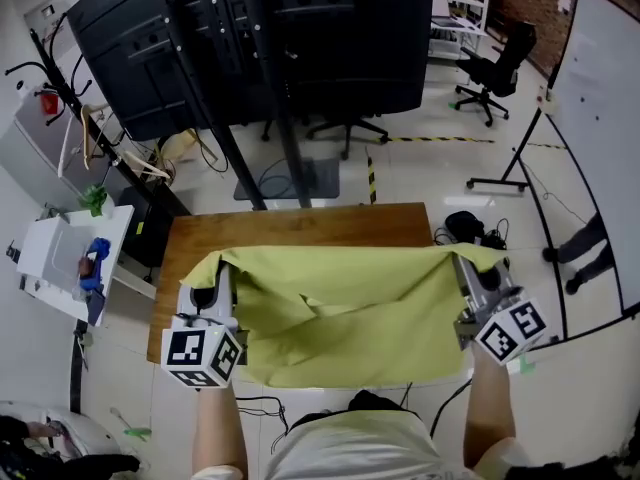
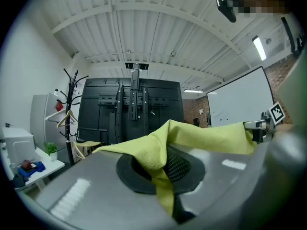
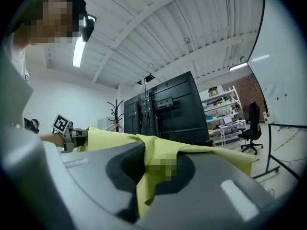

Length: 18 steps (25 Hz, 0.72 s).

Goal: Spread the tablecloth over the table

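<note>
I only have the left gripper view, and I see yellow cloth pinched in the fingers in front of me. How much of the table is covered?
Observer: In the head view the tablecloth covers most of the table; a bare wooden strip shows along the far edge.
Operator: Is the other side held?
Observer: Yes. The right gripper view shows the right gripper shut on a corner of the cloth.
Operator: Is it lying flat?
Observer: No. The head view shows folds and creases across its middle.
</note>
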Each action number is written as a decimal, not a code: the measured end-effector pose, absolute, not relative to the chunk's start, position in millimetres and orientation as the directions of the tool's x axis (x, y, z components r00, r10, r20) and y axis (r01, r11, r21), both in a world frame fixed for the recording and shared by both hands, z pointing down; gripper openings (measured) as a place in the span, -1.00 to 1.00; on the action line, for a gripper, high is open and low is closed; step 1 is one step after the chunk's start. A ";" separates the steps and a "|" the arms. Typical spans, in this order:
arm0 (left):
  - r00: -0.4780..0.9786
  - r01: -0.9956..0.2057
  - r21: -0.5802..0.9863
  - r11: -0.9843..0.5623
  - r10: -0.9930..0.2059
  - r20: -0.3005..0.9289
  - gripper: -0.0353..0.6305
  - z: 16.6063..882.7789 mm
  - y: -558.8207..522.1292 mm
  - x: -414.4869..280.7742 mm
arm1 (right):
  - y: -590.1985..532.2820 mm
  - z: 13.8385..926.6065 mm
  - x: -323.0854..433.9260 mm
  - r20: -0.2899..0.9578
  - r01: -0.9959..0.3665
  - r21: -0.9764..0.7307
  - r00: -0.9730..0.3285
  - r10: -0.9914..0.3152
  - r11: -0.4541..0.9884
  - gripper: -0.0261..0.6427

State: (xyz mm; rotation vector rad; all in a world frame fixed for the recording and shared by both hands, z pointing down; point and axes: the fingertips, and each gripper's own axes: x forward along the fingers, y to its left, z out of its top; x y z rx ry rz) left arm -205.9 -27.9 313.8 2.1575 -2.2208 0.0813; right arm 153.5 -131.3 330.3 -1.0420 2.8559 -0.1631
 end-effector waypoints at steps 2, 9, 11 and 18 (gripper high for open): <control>-0.046 -0.999 -0.022 0.044 -0.996 0.076 -0.88 312.7 -43.7 -203.2 | -151.0 331.6 154.8 -0.060 -0.619 -0.144 -0.773 -0.632 0.772 -0.89; -0.067 -0.997 -0.057 0.061 -0.992 0.109 -0.88 312.7 -91.4 -202.1 | -199.5 335.5 154.8 -0.074 -0.614 -0.179 -0.770 -0.633 0.768 -0.89; -0.072 -0.996 -0.059 0.066 -0.991 0.115 -0.88 314.7 -104.6 -205.4 | -209.1 335.0 152.3 -0.074 -0.615 -0.178 -0.770 -0.634 0.768 -0.89; -0.025 -0.999 -0.039 0.020 -0.989 0.146 -0.88 337.3 -155.8 -222.9 | -249.2 352.6 139.3 -0.010 -0.661 -0.167 -0.741 -0.671 0.732 -0.89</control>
